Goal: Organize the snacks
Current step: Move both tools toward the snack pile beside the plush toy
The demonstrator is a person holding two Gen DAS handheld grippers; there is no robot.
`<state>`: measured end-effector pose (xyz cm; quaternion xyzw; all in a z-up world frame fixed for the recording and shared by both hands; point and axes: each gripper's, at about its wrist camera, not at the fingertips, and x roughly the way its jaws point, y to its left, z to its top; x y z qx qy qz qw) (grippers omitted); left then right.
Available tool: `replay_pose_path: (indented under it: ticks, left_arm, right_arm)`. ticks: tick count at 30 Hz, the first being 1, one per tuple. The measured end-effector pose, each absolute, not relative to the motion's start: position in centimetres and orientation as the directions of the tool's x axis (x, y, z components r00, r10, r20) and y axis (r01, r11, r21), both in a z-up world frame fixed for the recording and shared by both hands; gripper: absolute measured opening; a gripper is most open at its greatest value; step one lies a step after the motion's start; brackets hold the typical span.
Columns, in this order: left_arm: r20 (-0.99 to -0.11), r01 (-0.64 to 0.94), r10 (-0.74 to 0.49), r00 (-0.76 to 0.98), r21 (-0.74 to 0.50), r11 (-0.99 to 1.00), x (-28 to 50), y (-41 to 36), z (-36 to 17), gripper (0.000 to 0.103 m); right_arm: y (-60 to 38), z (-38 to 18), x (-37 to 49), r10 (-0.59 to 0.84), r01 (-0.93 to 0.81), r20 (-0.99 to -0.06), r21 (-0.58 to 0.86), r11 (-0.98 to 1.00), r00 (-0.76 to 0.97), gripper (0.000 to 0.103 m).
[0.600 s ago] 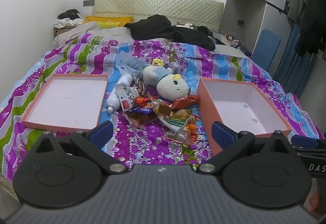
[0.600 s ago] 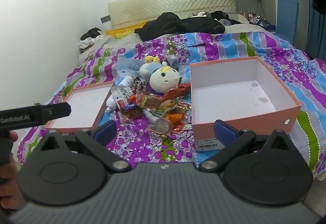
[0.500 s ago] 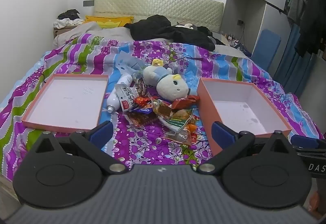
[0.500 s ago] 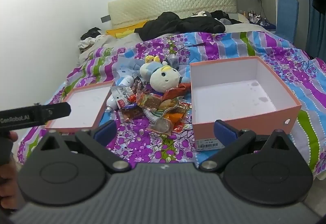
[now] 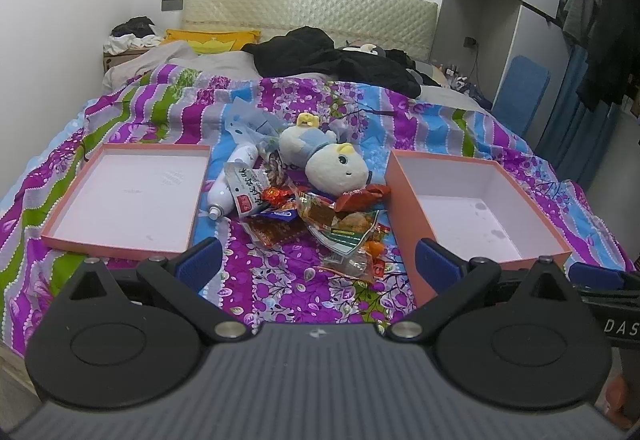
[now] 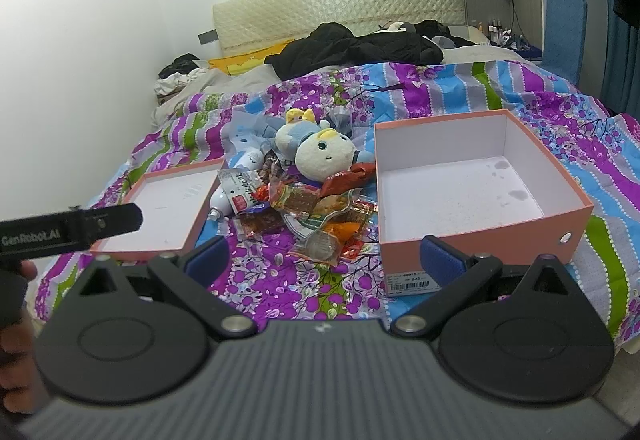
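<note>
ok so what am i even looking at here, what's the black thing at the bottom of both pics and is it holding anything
That black thing is a hand-held gripper, not a robot. A person carries one in each hand, and each has a wide-angle camera looking forward along its two blue-tipped jaws. One picture comes from the left gripper, the other from the right gripper. Both have their jaws wide apart and hold nothing.

In front is a bed with a flowery quilt. On it lie a shallow pink box lid, a deeper pink box, both empty, and between them a heap of snack packets, a plush toy and a white bottle. The black bar at the left edge of the right gripper's picture is the other gripper, seen from the side.
</note>
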<state>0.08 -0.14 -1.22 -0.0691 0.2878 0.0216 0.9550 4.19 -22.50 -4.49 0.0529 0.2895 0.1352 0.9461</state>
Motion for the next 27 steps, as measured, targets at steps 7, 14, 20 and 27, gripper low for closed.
replay_pose_path:
  ticks: [7, 14, 20, 27]
  left_arm:
    - [-0.558, -0.08, -0.003, 0.83, -0.124, 0.989, 0.3, -0.1, -1.5, 0.103]
    - [-0.559, -0.082, -0.006, 0.829, -0.132, 0.988, 0.5, 0.4, -1.7, 0.103]
    - [-0.561, -0.071, -0.025, 0.828, -0.148, 0.986, 0.6, 0.5, -2.1, 0.103]
    - [-0.566, -0.056, -0.042, 0.823, -0.154, 0.987, 0.7, 0.4, -2.4, 0.103]
  right_arm:
    - [-22.3, -4.6, 4.4, 0.292, -0.23, -0.535, 0.181, 0.956, 0.793, 0.103]
    - [-22.3, -4.9, 4.6, 0.307, -0.241, -0.542, 0.191, 0.951, 0.782, 0.103]
    - [-22.4, -5.0, 4.6, 0.319, -0.246, -0.542, 0.204, 0.948, 0.778, 0.103]
    - [-22.0, -5.6, 4.7, 0.336, -0.257, -0.549, 0.219, 0.941, 0.765, 0.103]
